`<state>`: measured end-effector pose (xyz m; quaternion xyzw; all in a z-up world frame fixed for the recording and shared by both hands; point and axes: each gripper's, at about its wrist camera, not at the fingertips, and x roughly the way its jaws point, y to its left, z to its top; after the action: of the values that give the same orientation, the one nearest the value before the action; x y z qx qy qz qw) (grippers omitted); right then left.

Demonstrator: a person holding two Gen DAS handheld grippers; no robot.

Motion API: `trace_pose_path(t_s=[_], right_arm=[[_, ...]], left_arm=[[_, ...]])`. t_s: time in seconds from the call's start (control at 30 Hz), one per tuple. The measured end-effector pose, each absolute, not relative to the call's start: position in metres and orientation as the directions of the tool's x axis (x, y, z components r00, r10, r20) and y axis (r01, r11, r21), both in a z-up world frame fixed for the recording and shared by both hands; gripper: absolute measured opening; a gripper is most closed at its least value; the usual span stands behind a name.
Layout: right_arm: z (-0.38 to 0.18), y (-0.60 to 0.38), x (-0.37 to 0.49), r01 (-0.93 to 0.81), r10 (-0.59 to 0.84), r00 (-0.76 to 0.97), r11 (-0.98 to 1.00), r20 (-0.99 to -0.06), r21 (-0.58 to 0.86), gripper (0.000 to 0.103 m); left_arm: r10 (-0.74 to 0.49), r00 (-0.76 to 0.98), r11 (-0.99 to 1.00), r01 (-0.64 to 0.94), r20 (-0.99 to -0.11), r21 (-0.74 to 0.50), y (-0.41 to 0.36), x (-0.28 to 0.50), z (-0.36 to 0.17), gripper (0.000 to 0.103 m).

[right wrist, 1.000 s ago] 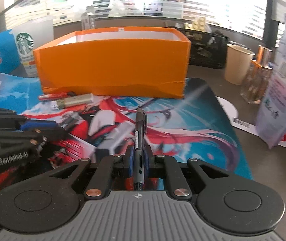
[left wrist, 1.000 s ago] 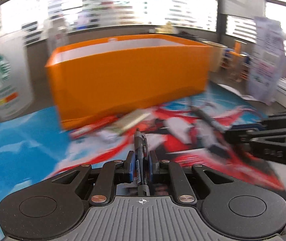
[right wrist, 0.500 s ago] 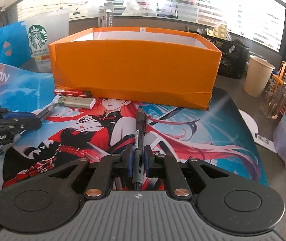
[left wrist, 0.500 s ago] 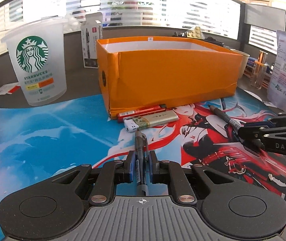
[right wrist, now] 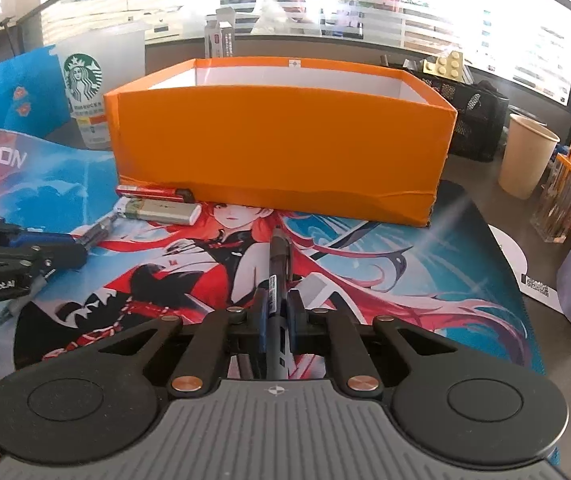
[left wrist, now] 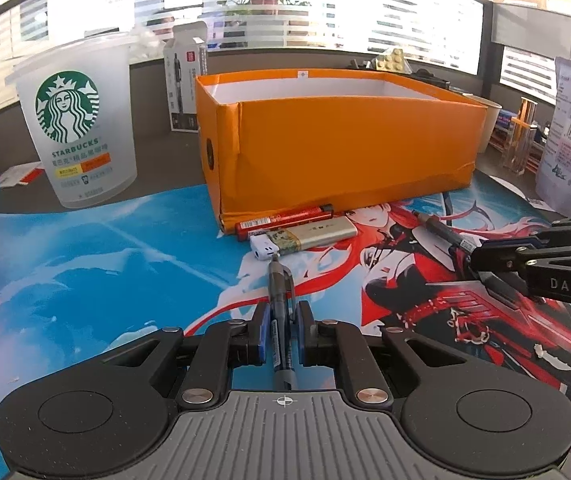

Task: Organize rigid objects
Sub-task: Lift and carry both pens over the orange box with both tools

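Note:
My left gripper point(left wrist: 280, 326) is shut on a dark pen point(left wrist: 279, 292) that points forward over the printed desk mat. My right gripper point(right wrist: 275, 312) is shut on another dark pen point(right wrist: 278, 264), also pointing forward. An open orange box point(left wrist: 345, 148) stands ahead of both; it also shows in the right wrist view point(right wrist: 281, 144). A red lighter point(left wrist: 285, 218) and a gold lighter point(left wrist: 309, 236) lie on the mat against the box's front, seen too in the right wrist view point(right wrist: 157, 210). The right gripper shows at the right edge of the left wrist view point(left wrist: 473, 258).
A Starbucks cup point(left wrist: 79, 132) stands left of the box, with a pen package point(left wrist: 185, 84) behind. A paper cup point(right wrist: 527, 156), a black mesh holder point(right wrist: 473, 120), a clear acrylic stand point(right wrist: 565, 200) and a plastic pouch point(left wrist: 569, 140) are at the right. A blue bag point(right wrist: 17, 92) is far left.
Both grippers have drawn back and lifted a little while holding their pens. The left view has swung right, so the box now sits more centred; the blur has cleared.

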<state>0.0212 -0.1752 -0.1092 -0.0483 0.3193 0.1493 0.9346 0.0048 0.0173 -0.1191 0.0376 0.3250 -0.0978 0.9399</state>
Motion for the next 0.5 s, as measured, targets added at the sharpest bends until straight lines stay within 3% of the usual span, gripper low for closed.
trace_pose_path(t_s=[0.5], right_arm=[[-0.083,-0.165,-0.007,-0.347,0.285,0.784,0.938,-0.552,-0.009,0.009]], left_arm=[[-0.143,0.815,0.983,0.185,-0.562,0.019,0.023,-0.022,-0.096,0.011]])
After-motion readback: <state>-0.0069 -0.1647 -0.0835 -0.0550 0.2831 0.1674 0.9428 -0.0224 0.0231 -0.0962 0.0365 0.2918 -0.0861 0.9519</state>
